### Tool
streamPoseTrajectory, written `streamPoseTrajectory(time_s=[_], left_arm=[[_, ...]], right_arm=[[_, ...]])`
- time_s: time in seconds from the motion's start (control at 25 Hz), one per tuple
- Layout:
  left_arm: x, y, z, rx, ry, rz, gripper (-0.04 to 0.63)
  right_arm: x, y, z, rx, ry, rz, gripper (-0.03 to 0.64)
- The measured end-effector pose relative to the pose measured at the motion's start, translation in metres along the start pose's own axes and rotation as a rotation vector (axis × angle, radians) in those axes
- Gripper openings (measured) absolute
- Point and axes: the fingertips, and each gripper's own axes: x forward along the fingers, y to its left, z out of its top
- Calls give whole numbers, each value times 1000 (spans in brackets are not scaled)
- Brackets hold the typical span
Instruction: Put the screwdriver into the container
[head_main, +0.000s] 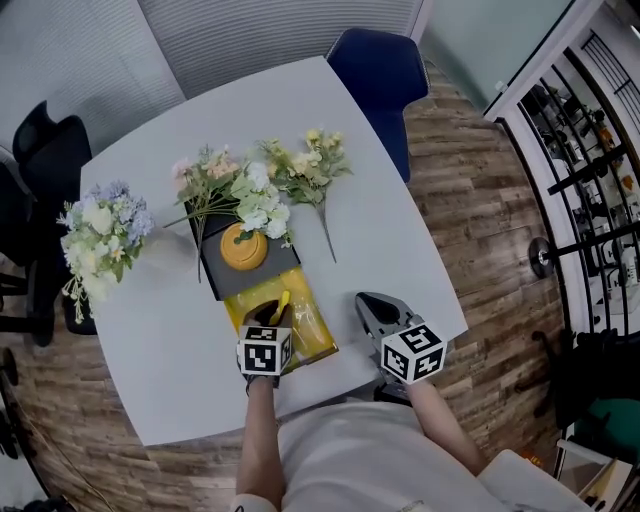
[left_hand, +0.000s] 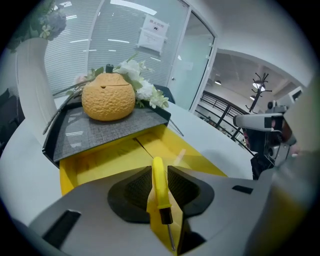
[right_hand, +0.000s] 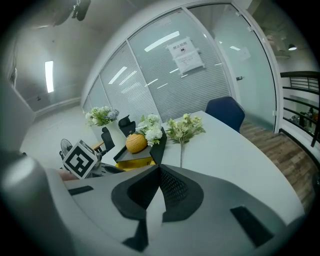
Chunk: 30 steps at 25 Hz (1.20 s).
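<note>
The left hand-held gripper (head_main: 272, 312) clenches the yellow screwdriver (left_hand: 158, 185), tip toward the camera, above the open yellow container (head_main: 312, 330) at the counter's (head_main: 400, 250) 6 o'clock edge. At its 3 o'clock, the right hand-held gripper (head_main: 372, 308) is pinched together, empty. The notice (right_hand: 186, 54) on the glass is too small to read

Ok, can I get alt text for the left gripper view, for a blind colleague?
The left gripper is shut on a yellow-handled screwdriver, shaft toward the camera, with an open yellow container just ahead on a white table. Behind it, a dark tray carries an orange-shaped pot, with white flowers beyond.
</note>
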Motion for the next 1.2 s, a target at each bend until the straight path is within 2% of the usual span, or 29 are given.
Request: streamPoseTrajectory(time_s=[0.6,1.2], left_arm=[[-51,-7,24,12,-141,56,94],[-123,-19,41,-29,-331,86,27]], right_arm=[[-33,18,16,-48,-76,4,15],[-64,48,23,-82,-157,22,15]])
